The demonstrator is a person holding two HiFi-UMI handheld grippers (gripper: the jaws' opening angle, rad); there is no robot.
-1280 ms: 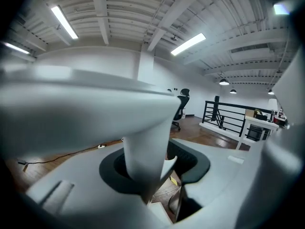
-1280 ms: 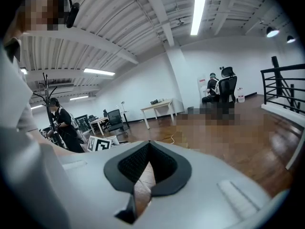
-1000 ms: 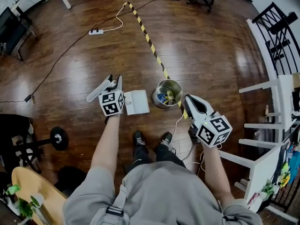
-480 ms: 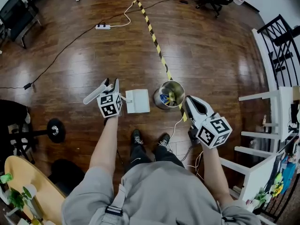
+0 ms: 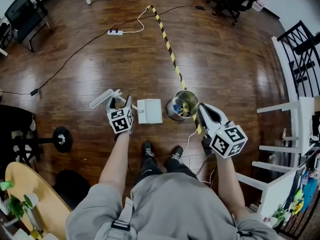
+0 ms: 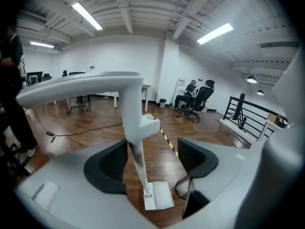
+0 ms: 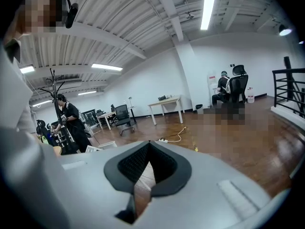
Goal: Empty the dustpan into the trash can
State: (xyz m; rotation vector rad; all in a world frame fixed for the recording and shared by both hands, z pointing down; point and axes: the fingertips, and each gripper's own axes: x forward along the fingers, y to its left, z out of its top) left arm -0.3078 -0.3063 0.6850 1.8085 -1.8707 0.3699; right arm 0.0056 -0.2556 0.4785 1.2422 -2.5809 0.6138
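Dustpan on the floor beside the trash can, left jaws opening.
The left gripper is opening, released, with the dustpan's handle between its jaws. The right gripper is clenched on nothing. The white dustpan rests on the wood floor, just left of the metal trash can.

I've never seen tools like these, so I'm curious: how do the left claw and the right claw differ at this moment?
The left claw has jaws that are opening, with the white dustpan handle between them; the right claw has its jaws together and nothing between them. The left claw sits beside the dustpan, the right claw beside the trash can. Both are white and angle downward.
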